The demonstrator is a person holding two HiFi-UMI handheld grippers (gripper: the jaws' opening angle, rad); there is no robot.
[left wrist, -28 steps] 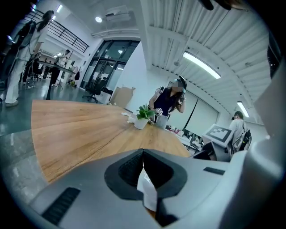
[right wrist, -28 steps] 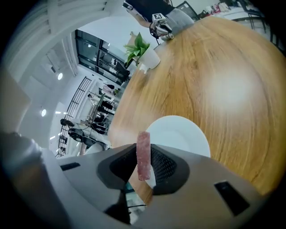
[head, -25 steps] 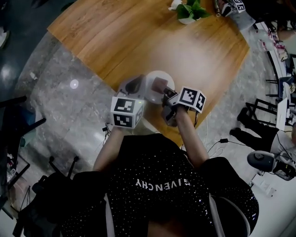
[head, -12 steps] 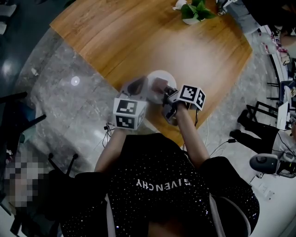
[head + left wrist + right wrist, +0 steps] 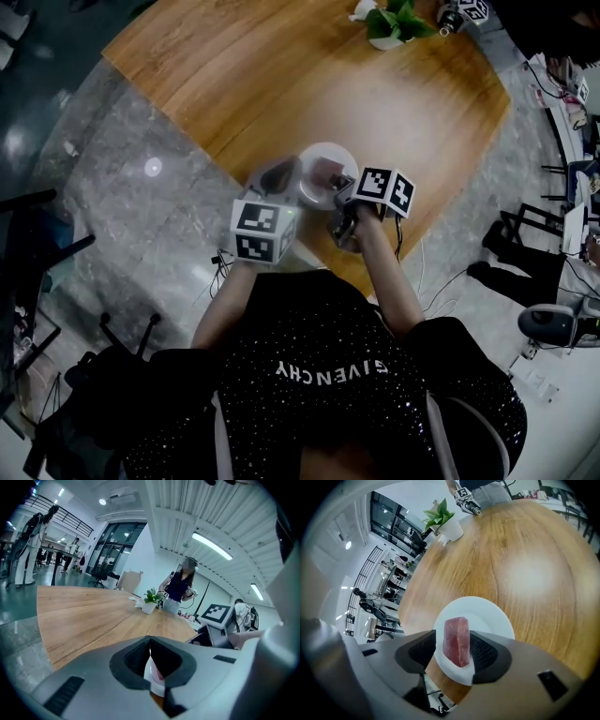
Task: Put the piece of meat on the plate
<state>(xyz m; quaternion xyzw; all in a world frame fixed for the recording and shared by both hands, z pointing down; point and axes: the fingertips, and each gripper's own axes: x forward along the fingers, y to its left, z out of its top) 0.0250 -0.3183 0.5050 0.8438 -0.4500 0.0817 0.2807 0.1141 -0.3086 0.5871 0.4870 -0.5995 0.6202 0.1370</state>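
Here, right gripper: jaws were opening; the piece of meat stood between them, touching one pad, clear of the other, unsqueezed.
Meat: stood on end, long axis upright in the frame, on the near part of the white plate.
Left gripper: closed on the plate's rim, it seemed.
Plate: held only the meat; sat on the wooden table.
Coming move: probably the right gripper backing straight off.
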